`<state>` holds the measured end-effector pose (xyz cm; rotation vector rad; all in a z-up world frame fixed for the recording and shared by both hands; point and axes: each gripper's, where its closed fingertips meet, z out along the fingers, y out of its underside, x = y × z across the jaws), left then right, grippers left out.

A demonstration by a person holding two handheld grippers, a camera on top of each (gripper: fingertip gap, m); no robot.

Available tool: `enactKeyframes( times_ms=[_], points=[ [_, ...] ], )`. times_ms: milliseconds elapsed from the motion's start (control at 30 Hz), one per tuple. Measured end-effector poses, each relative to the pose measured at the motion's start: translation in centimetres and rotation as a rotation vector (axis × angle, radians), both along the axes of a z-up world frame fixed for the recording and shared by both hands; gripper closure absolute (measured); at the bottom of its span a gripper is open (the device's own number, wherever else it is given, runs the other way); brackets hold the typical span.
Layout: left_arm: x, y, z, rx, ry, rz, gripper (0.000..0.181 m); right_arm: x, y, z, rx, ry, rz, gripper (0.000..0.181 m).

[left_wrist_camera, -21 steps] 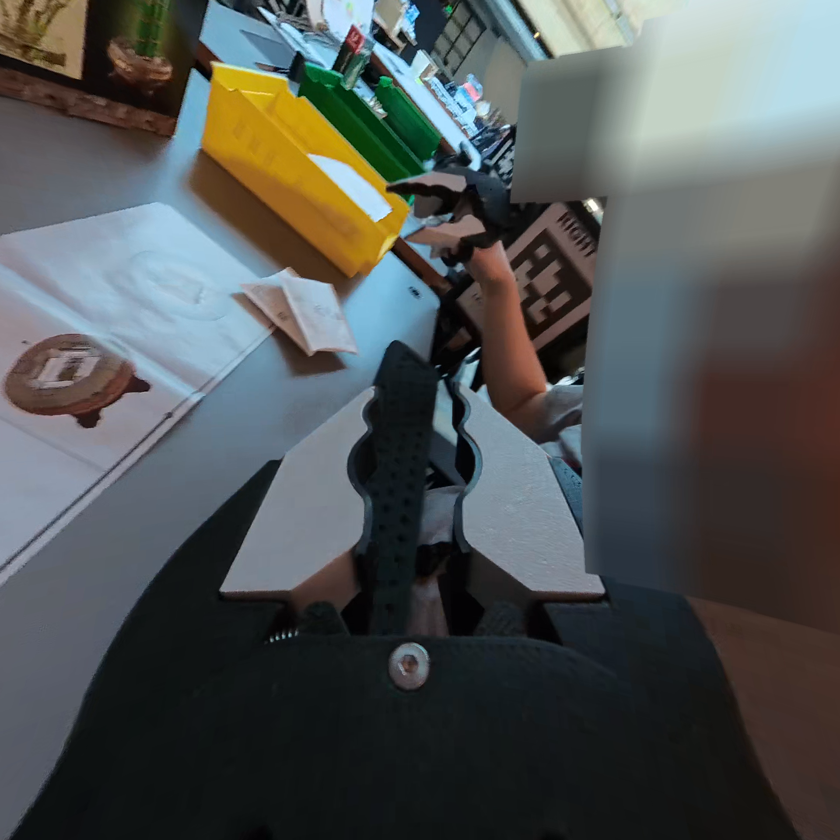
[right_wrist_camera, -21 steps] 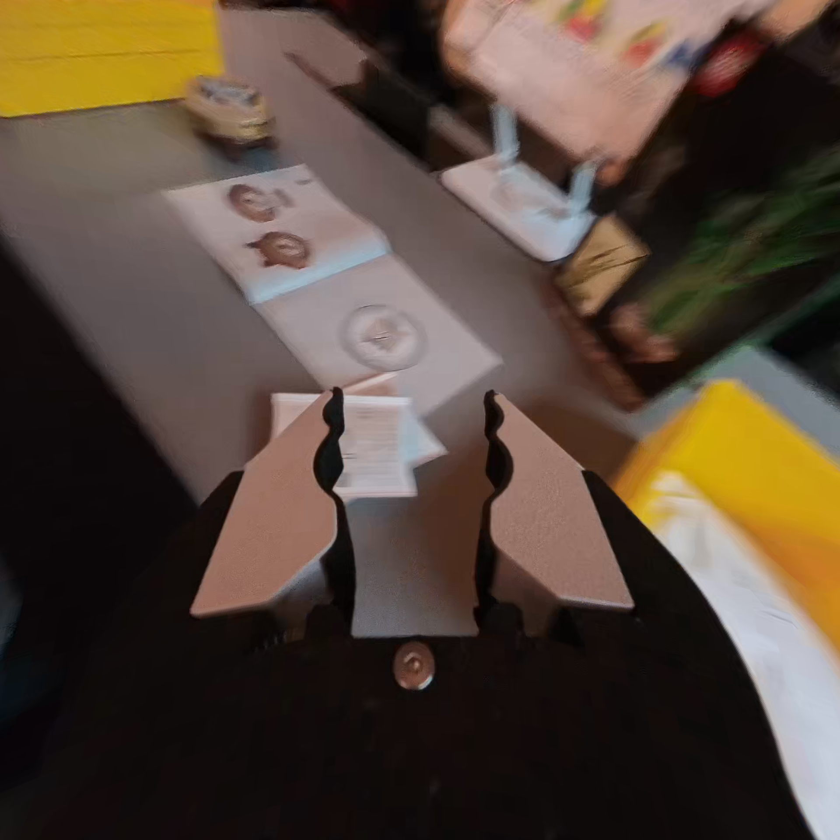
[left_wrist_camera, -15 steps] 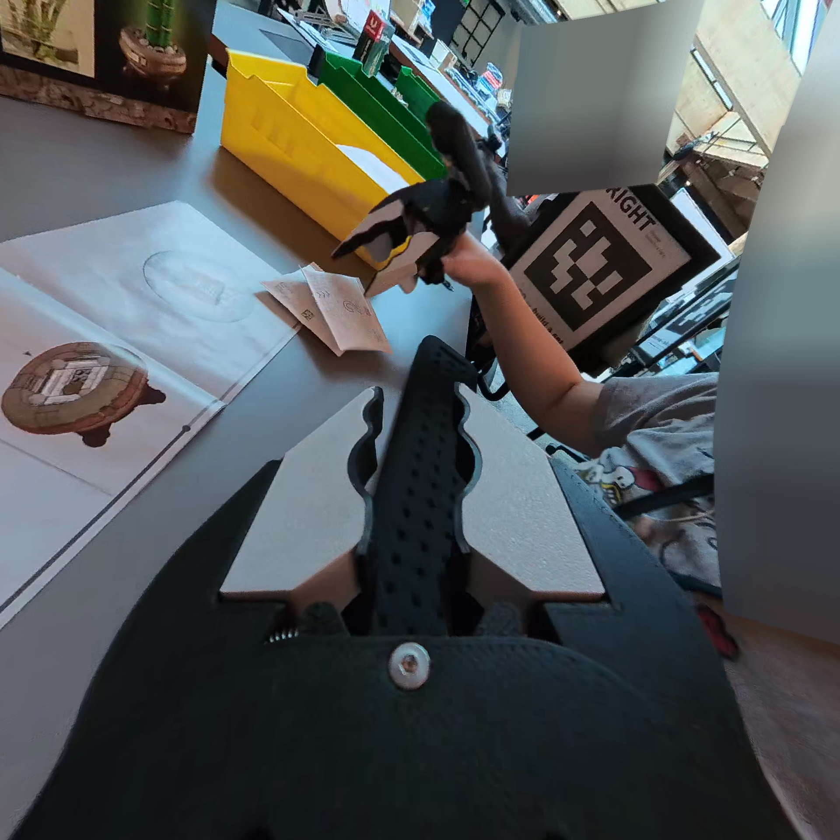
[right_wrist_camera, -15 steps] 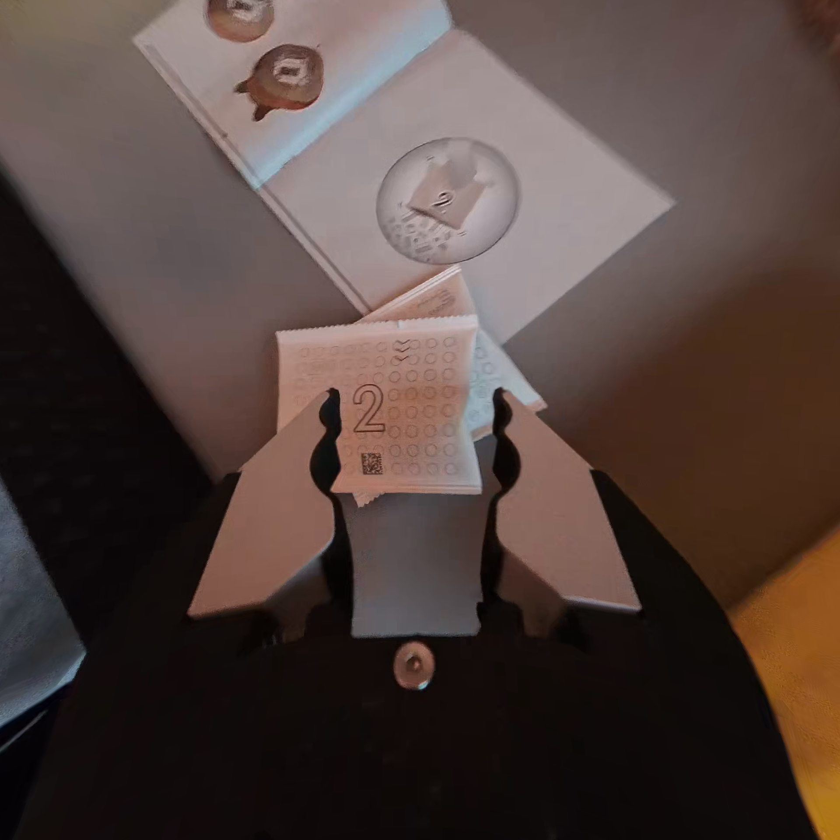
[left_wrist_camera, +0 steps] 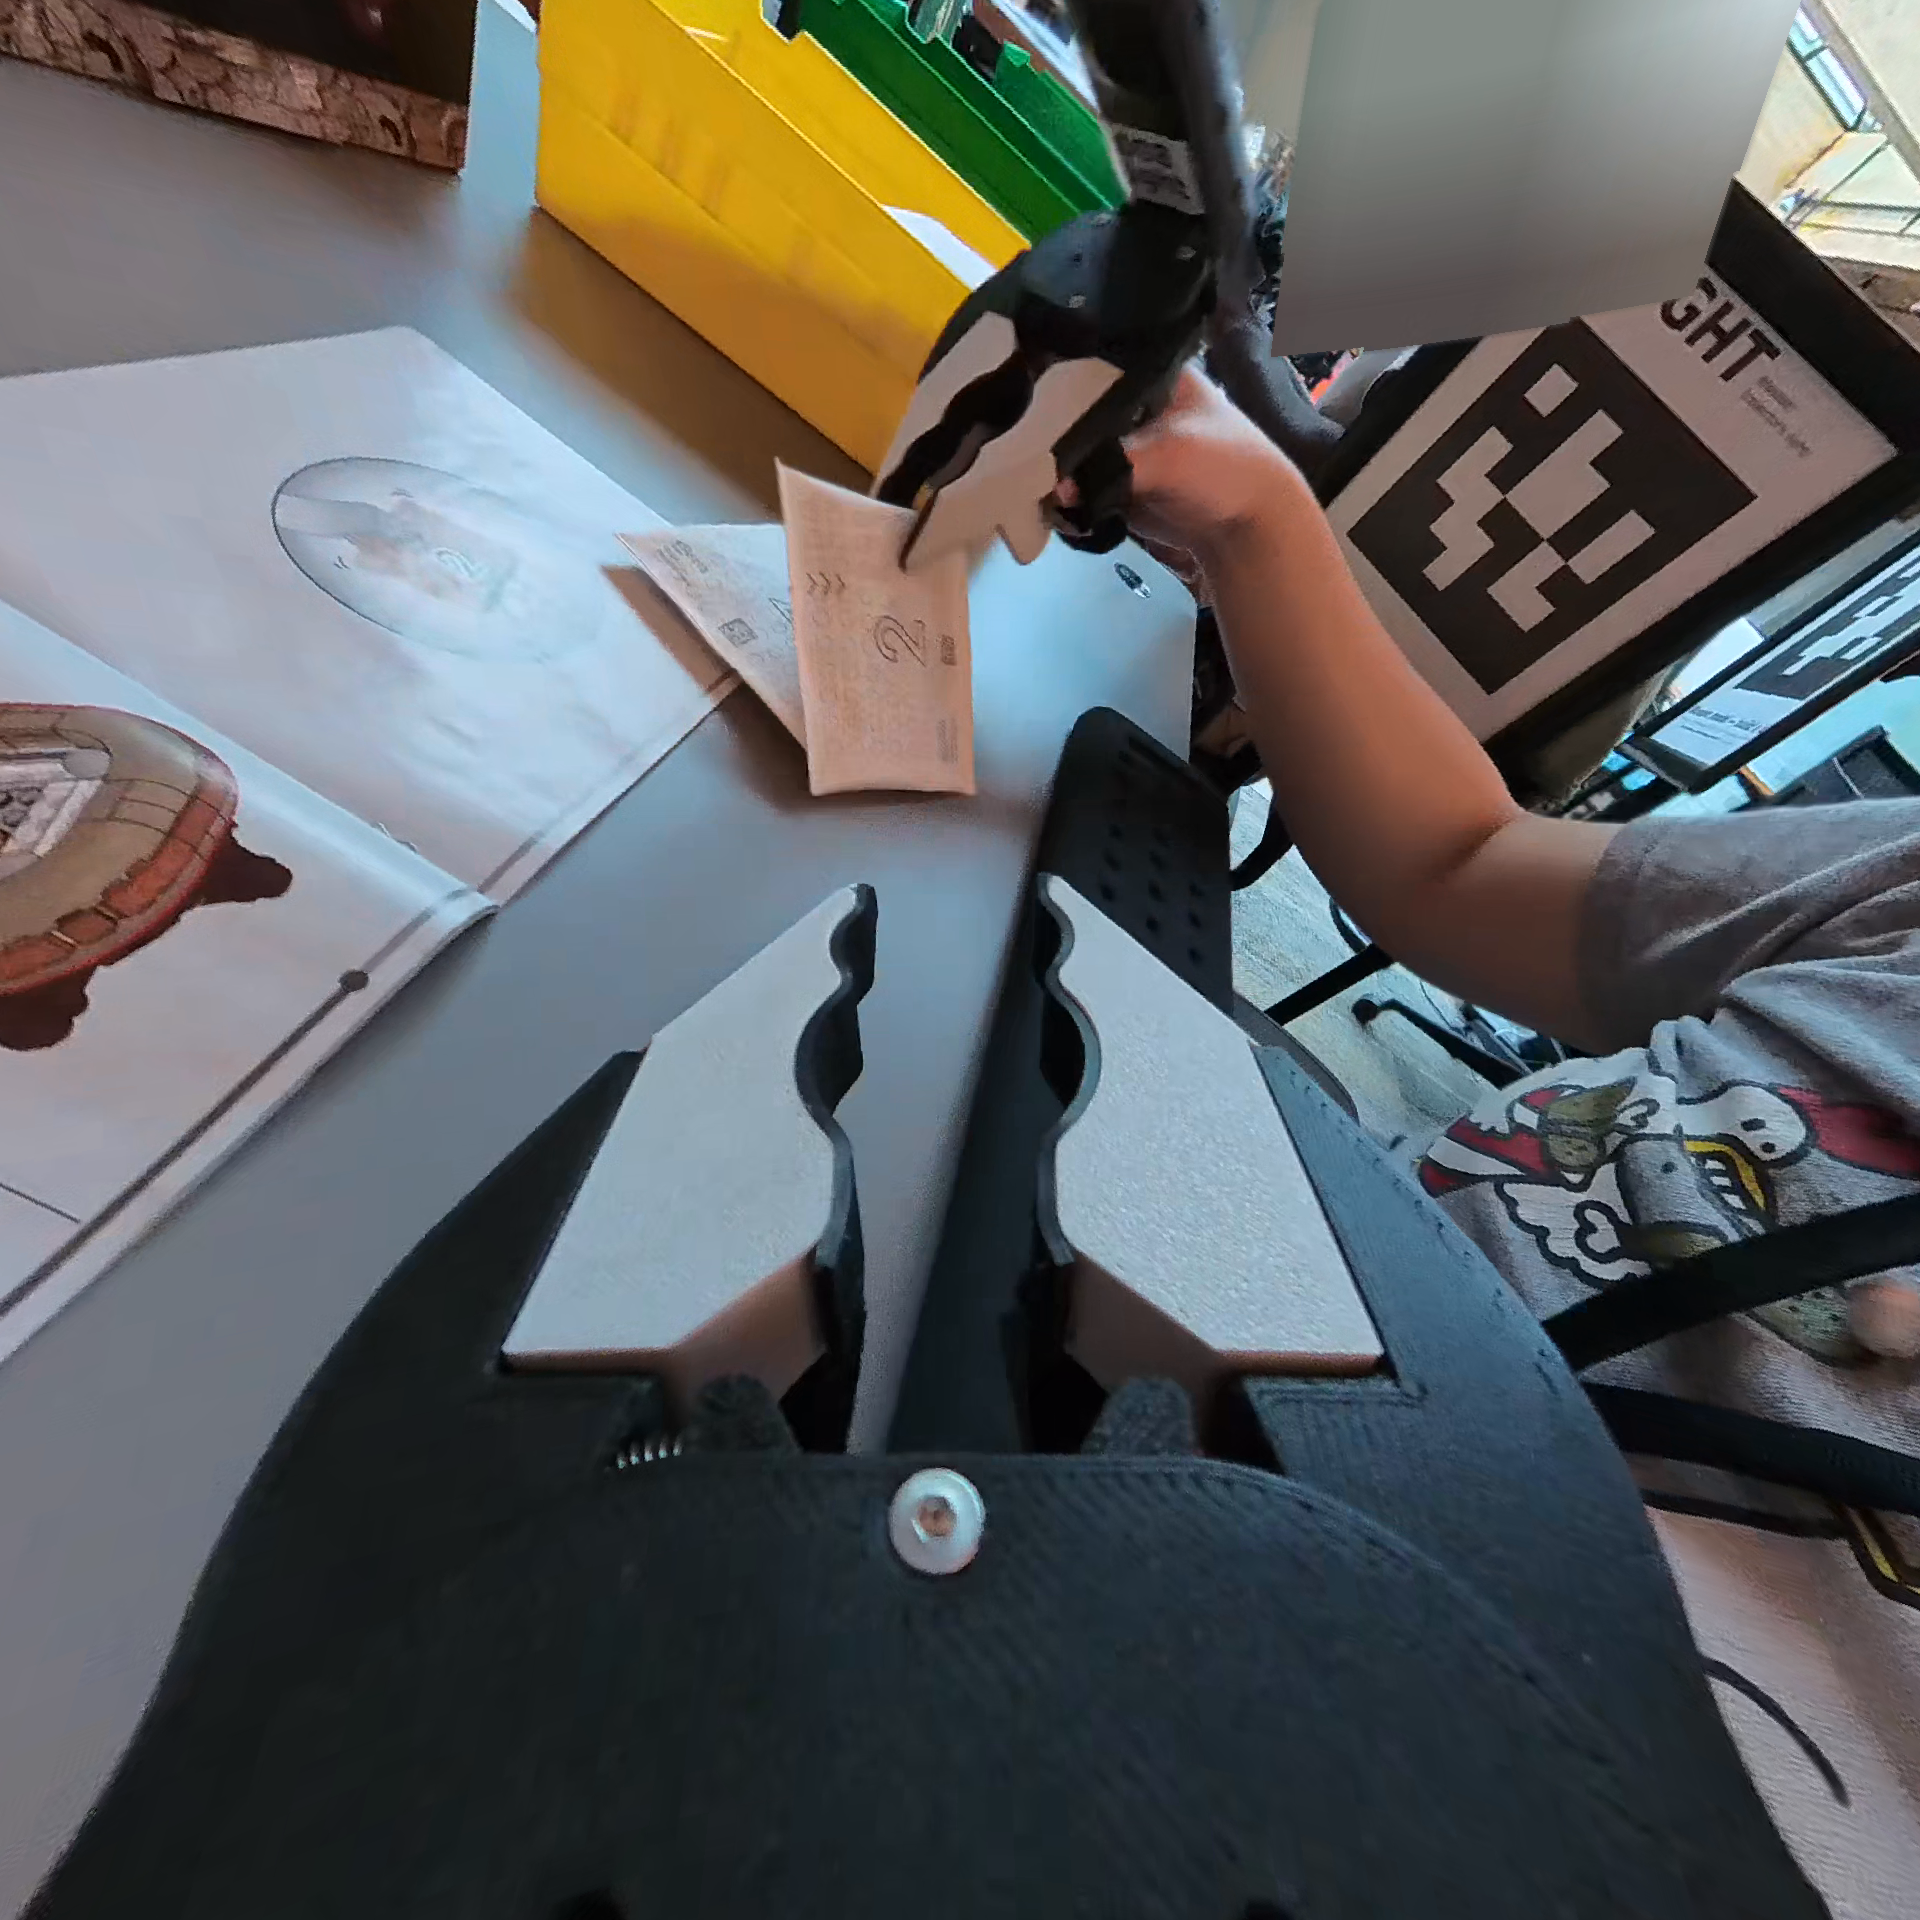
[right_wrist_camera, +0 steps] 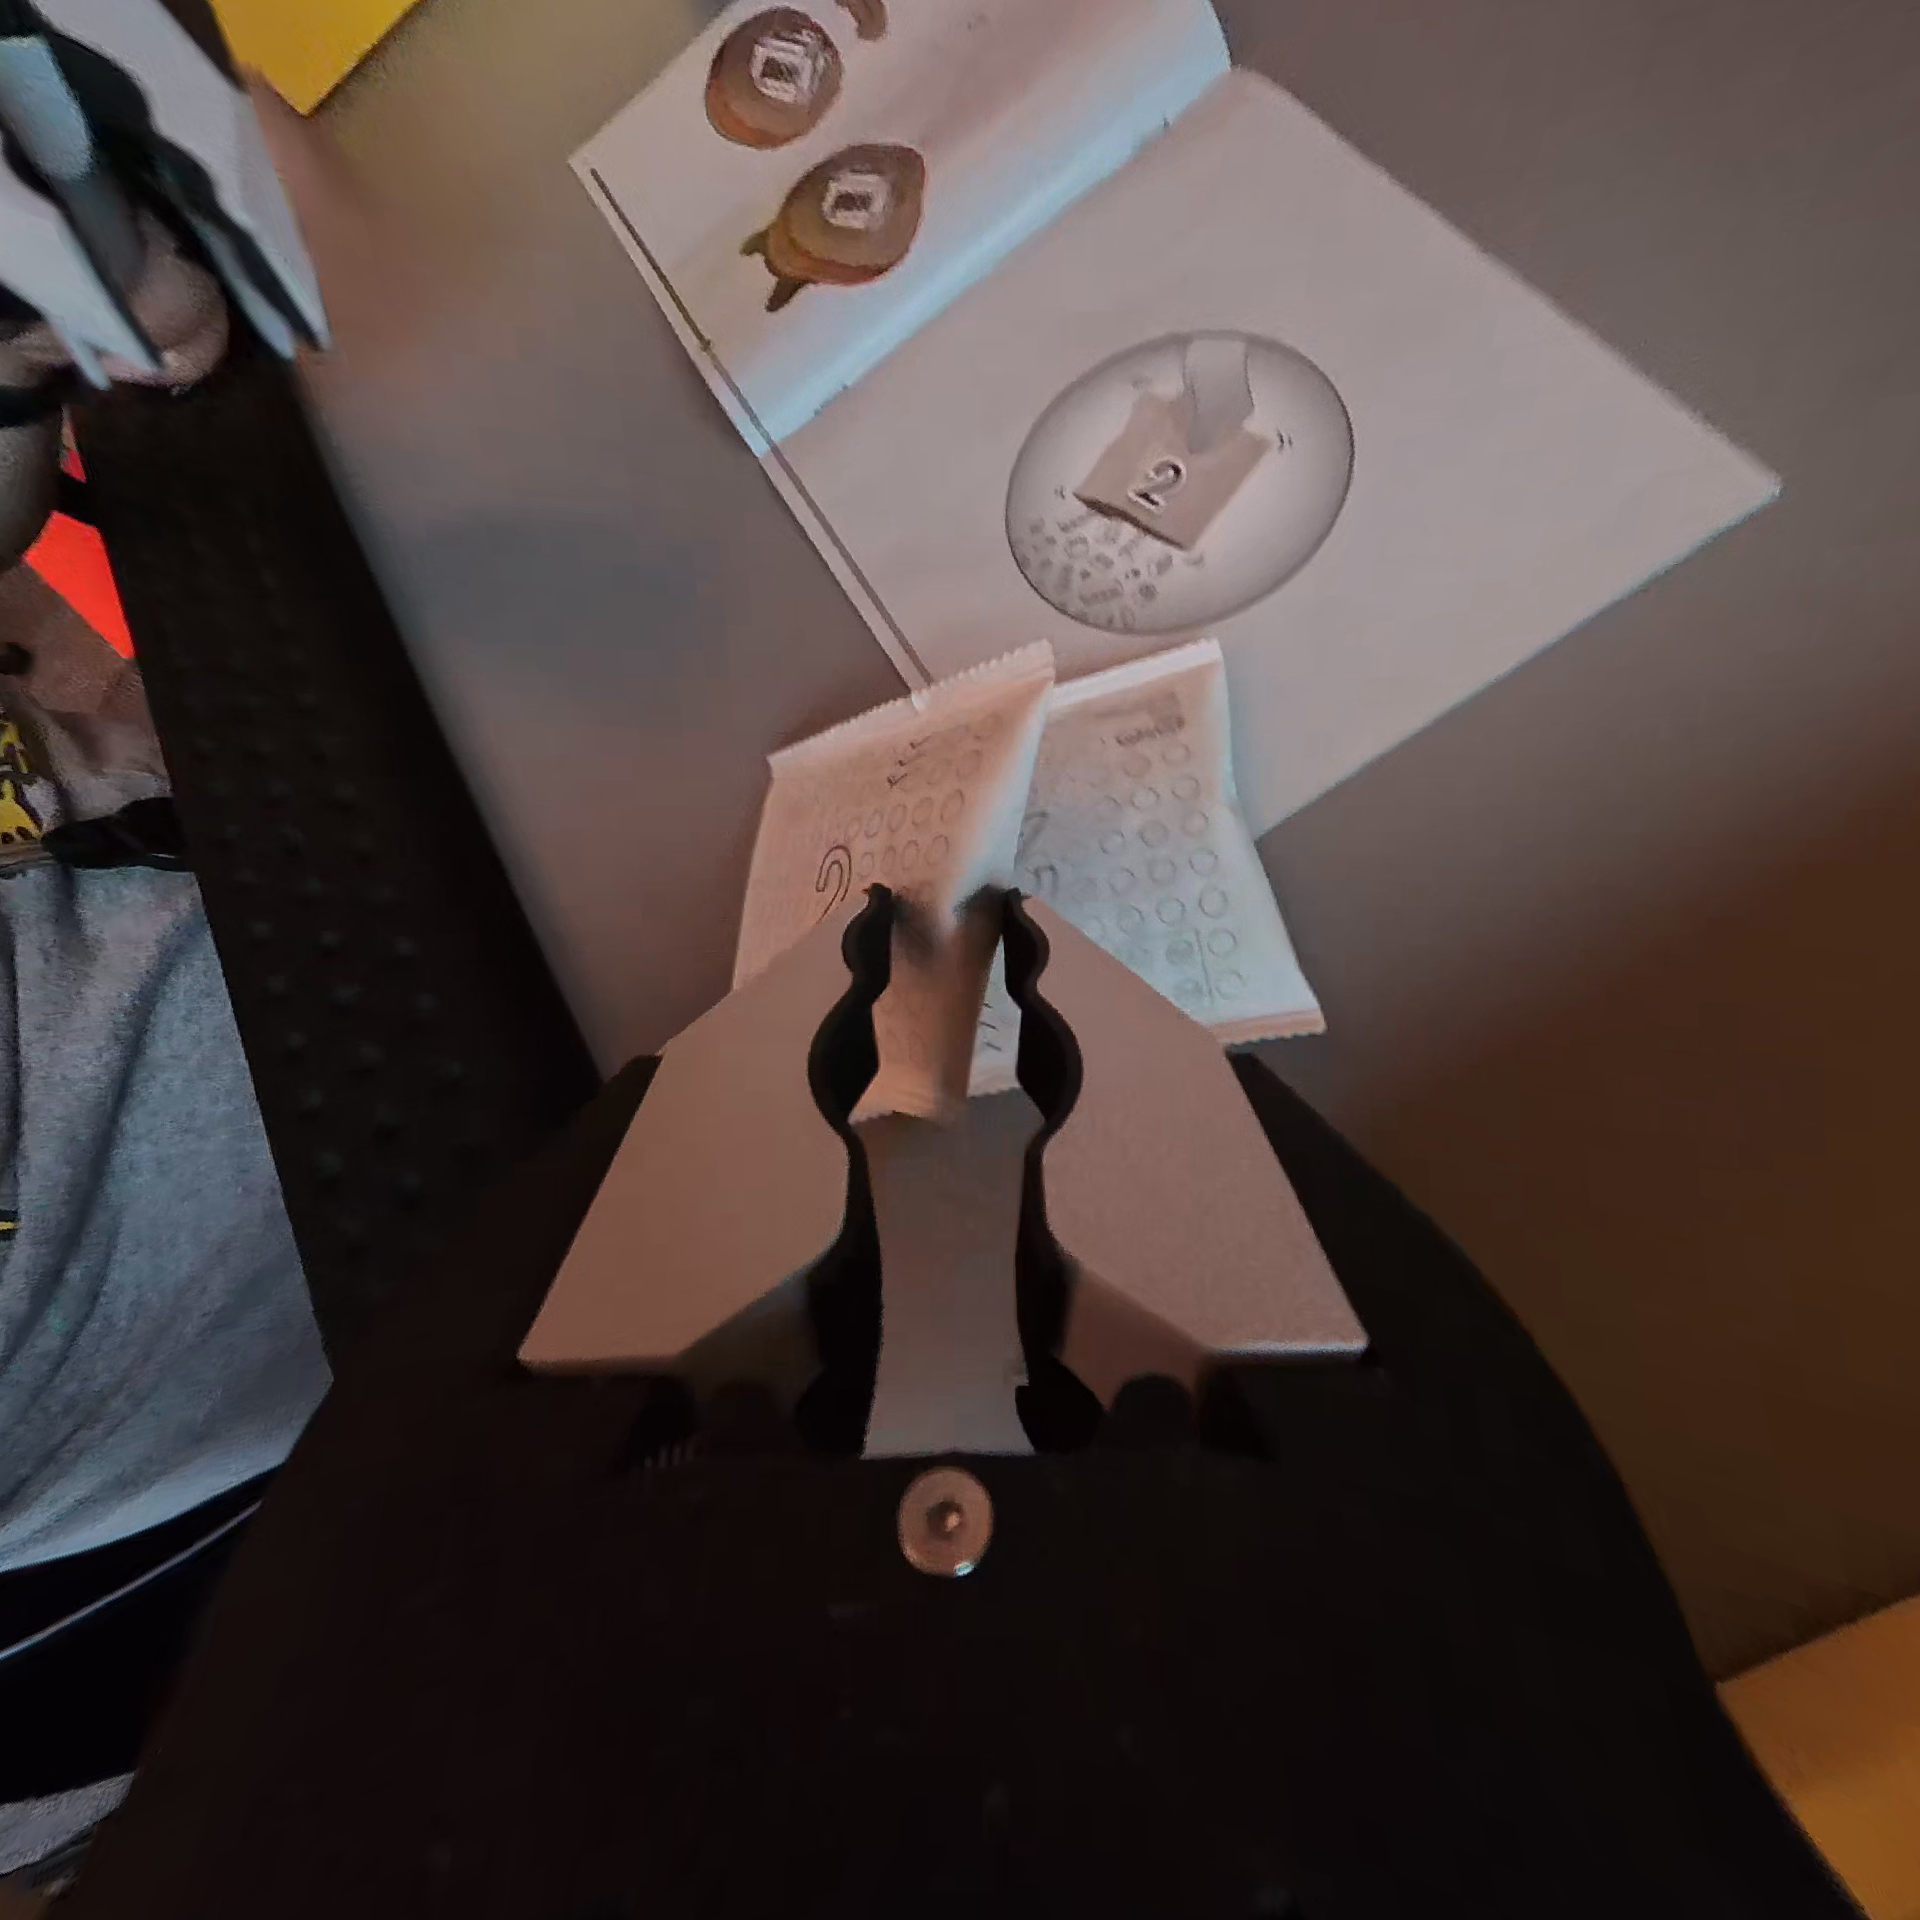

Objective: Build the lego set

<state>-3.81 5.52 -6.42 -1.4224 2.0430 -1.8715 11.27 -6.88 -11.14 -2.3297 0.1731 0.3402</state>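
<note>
Two white paper parts bags lie at the table's near edge, beside an open instruction booklet (left_wrist_camera: 312,582). My right gripper (right_wrist_camera: 940,904) is shut on the top bag (right_wrist_camera: 914,821) and pinches it into a fold. The second bag (right_wrist_camera: 1153,862) lies flat under and beside it. In the left wrist view the right gripper (left_wrist_camera: 935,520) grips the upper edge of that top bag (left_wrist_camera: 883,665). My left gripper (left_wrist_camera: 954,904) is open and empty, low over the table's edge, a short way from the bags. It also shows in the right wrist view (right_wrist_camera: 135,239).
A yellow bin (left_wrist_camera: 727,208) and a green bin (left_wrist_camera: 966,114) stand behind the bags. A dark printed box (left_wrist_camera: 239,83) is at the far left. A black chair armrest (left_wrist_camera: 1143,831) runs along the grey table's (left_wrist_camera: 727,852) edge. The person's arm (left_wrist_camera: 1351,727) reaches over it.
My right gripper came down over the bags and closed on the top one, lifting and folding it. My left gripper swung a little toward the table.
</note>
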Motion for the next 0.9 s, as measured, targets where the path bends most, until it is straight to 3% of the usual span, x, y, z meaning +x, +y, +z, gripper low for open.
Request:
enactKeyframes(
  times_ms=[233, 400, 500, 600, 767, 833, 900],
  points=[
    [3.5, -0.4, 0.9, 0.009, -0.089, -0.023, 0.135, -4.7, 3.0, 4.1, 0.094, -0.188, 0.118, 0.167],
    [4.9, -2.0, 0.4, -0.001, -0.103, -0.137, 0.129, -8.1, 6.3, 5.6, 0.159, -0.199, 0.201, 0.167],
    [3.6, -2.8, 0.5, -0.097, -0.073, -0.226, 0.147, -8.6, 8.1, 6.1, 0.209, -0.215, 0.197, 0.166],
    [3.5, -1.4, 0.0, -0.098, -0.083, -0.17, 0.177, -9.9, 9.8, 7.4, 0.316, -0.167, 0.234, 0.159],
    [2.3, 0.7, 3.0, -0.079, -0.28, -0.138, 0.181, -10.3, 11.3, 9.3, 0.346, -0.2, 0.288, 0.136],
    [1.8, 1.1, 4.0, -0.005, -0.366, -0.135, 0.181, -10.5, 11.7, 10.1, 0.318, -0.247, 0.331, 0.13],
    [1.6, 1.4, 3.3, 0.133, -0.392, -0.141, 0.181, -10.8, 12.1, 10.6, 0.253, -0.276, 0.381, 0.13]
  ],
)
